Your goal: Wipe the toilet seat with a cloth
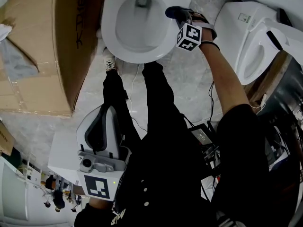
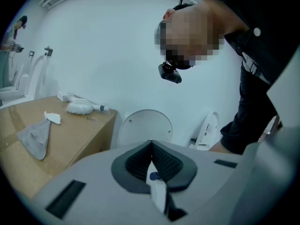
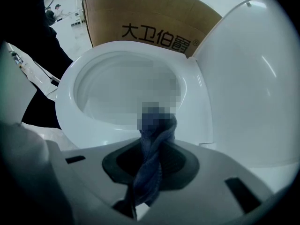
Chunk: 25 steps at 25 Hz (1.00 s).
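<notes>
The white toilet seat (image 1: 163,41) rings the open bowl at the top of the head view, with its lid (image 3: 253,78) raised. My right gripper (image 1: 178,14) is shut on a dark blue cloth (image 3: 151,161), twisted between its jaws, and holds it against the seat's right rim (image 3: 197,111). The cloth (image 1: 173,11) shows as a dark wad on that rim. My left gripper (image 1: 102,121) hangs low beside the person's leg, far from the toilet. Its pads (image 2: 161,161) meet with nothing between them.
A large cardboard box (image 1: 42,46) stands left of the toilet, with a grey rag (image 2: 35,137) and a white brush (image 2: 79,107) on top. A second toilet (image 1: 255,46) stands at the right. A black device with cables (image 1: 203,136) lies on the floor by the person's legs.
</notes>
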Motion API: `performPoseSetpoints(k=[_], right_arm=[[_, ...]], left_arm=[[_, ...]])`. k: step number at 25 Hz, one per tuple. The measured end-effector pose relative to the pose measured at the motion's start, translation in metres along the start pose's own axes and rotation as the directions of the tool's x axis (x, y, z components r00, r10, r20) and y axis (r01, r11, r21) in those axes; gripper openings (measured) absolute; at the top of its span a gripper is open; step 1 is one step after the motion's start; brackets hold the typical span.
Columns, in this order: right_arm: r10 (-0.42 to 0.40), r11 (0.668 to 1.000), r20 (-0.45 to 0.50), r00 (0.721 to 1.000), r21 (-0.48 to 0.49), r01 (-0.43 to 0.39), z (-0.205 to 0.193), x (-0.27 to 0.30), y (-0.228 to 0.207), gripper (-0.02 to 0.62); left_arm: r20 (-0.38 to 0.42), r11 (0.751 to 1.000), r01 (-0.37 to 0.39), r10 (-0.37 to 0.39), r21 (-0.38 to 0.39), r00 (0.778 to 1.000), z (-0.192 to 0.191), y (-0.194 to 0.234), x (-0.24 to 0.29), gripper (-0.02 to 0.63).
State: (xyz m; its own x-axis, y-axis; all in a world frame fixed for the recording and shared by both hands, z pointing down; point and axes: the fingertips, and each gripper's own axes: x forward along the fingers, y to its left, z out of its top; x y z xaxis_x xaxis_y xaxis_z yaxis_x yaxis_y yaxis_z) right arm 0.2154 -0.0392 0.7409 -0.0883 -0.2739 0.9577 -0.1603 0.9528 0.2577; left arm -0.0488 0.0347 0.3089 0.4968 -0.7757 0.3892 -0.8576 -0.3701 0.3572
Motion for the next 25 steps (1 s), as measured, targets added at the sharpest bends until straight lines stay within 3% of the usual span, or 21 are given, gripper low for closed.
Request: performPoseSetpoints(k=[25], right_arm=[[0.119,0.981,0.013,0.993,0.155,-0.12,0.008,-0.015,0.071,0.084]], left_arm=[[0.01,1.0,0.023,-0.023,-0.01,1.0,0.004,0.0,-0.005,0.008]])
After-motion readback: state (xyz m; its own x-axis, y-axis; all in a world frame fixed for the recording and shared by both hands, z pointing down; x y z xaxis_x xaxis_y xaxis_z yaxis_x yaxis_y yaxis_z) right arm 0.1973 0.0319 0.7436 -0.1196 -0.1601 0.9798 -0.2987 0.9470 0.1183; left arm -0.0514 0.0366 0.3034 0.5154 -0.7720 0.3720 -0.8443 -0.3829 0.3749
